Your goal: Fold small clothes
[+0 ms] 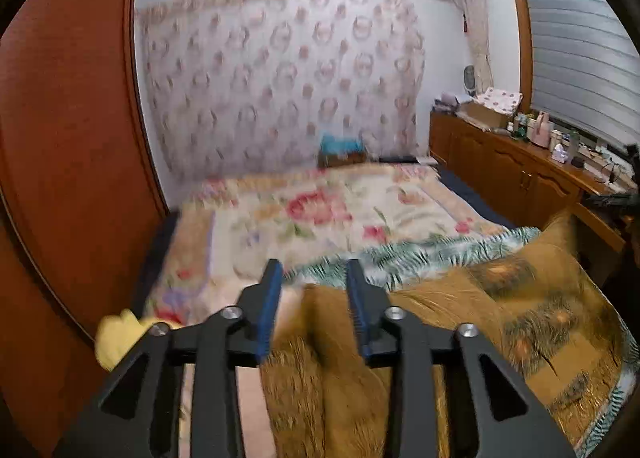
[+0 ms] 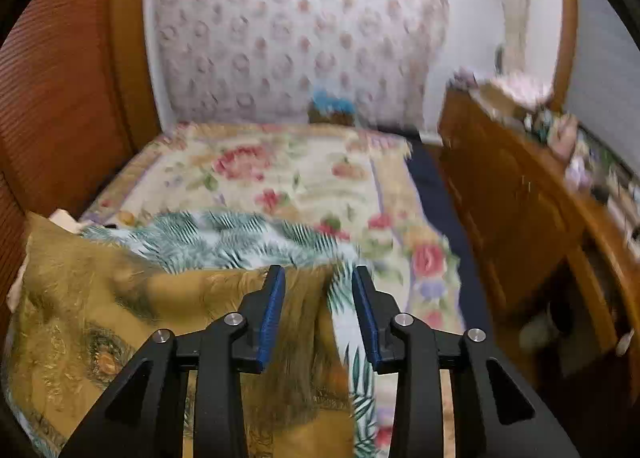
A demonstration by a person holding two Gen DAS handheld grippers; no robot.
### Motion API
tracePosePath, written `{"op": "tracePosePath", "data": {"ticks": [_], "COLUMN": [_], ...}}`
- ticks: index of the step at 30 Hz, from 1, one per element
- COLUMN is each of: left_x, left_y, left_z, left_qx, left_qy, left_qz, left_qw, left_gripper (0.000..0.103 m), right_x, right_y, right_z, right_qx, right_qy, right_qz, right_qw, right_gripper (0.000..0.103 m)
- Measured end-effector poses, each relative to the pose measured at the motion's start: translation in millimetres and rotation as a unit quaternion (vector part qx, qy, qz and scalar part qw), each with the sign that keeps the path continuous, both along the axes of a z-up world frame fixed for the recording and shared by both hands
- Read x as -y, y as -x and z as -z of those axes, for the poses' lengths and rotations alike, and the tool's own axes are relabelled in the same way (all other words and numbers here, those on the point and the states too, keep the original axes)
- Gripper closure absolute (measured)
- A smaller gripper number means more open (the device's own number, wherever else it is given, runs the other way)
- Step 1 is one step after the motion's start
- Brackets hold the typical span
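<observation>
Left wrist: yellow cloth [image 1: 120,332] by wardrobe, unseen from right; both tongs [image 1: 312,282] [image 2: 319,286] released above gold garment [image 2: 92,310]

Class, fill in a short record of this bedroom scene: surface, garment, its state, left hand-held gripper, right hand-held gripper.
surface: floral bedspread
garment: golden-brown printed cloth with leaf-pattern edge
garment state: lying loosely on the bed, rumpled, fold unfinished
left hand-held gripper: open, cloth below the fingers, not clamped
right hand-held gripper: open, cloth's edge seen between the fingers, pads not pressing it
image quality: motion-blurred
</observation>
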State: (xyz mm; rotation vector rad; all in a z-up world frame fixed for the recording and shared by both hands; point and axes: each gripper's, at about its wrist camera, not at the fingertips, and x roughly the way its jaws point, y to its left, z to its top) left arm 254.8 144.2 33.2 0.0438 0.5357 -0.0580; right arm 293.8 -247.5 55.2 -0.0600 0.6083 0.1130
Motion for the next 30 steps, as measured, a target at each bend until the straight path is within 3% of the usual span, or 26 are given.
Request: {"op": "tracePosePath", "data": {"ticks": [4, 6, 9, 11, 21, 27, 29, 30], "left_x": [13, 21, 32, 44, 87, 97, 97, 97], "left_y": [26, 39, 54, 64, 80, 75, 72, 72], "left_z": [27, 32, 35, 39, 90, 115, 121, 122], "left_qx": [-0.030, -0.041, -0.048, -0.053, -0.121, -0.169, -0.181, -0.186], "left_qy": [0.003, 0.011, 0.023, 0.022, 0.004, -0.001, 0.006, 0.009], "left_qz": [0.031, 0.044, 0.065, 0.077, 0.103, 0.103, 0.103, 0.104], "left_qw": [0.9991, 0.9981, 0.9965, 0.9954, 0.9874, 0.9801, 0.9780, 0.9771], "left_gripper": [0.053, 0.039, 0.029, 0.027, 0.027, 0.027, 0.027, 0.027], "right_x": [-4, -6, -4, 28, 45, 54, 56, 56], "right_y": [9, 26, 38, 49, 66, 71, 77, 78], "right_z": [23, 30, 25, 6, 57, 60, 56, 58], "right_qx": [-0.019, -0.021, -0.028, -0.028, -0.068, -0.082, -0.081, -0.080], "right_qy": [-0.002, -0.001, -0.013, -0.024, -0.059, -0.055, -0.056, -0.056], "right_qz": [-0.019, -0.032, -0.052, -0.061, -0.059, -0.048, -0.052, -0.054], "right_qw": [1.000, 0.999, 0.998, 0.997, 0.994, 0.994, 0.994, 0.994], "right_gripper": [0.063, 0.062, 0.062, 0.062, 0.062, 0.063, 0.074, 0.086]}}
